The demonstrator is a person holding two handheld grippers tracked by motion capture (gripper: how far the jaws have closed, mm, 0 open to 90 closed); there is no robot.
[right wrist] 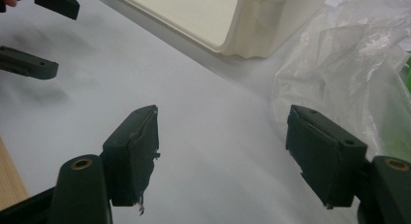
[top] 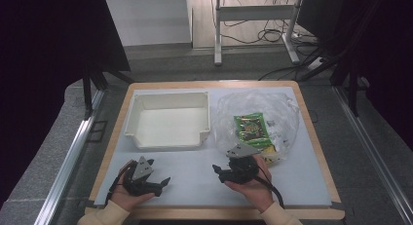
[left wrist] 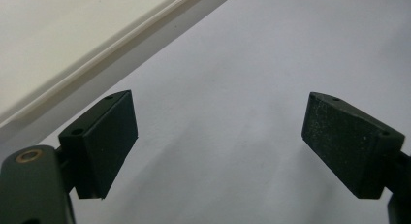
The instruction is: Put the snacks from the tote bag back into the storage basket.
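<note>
A clear plastic bag (top: 258,113) lies on the right half of the white table mat (top: 195,181), and a green snack packet (top: 250,128) shows inside it. A white plastic bin (top: 168,120) stands empty to its left. My left gripper (top: 159,172) rests low near the front left, open, with nothing between its jaws (left wrist: 218,146). My right gripper (top: 217,173) is just in front of the bag, also open and empty (right wrist: 223,156), pointing left. The bag (right wrist: 349,64) lies just beyond its right jaw. The bin's corner (right wrist: 252,25) is ahead of it.
The bin's rim (left wrist: 72,54) runs past the left gripper's upper left. The left gripper's jaws (right wrist: 29,35) show far left in the right gripper view. A wooden table edge (top: 214,213) frames the mat. Table legs and cables (top: 253,35) stand on the floor beyond.
</note>
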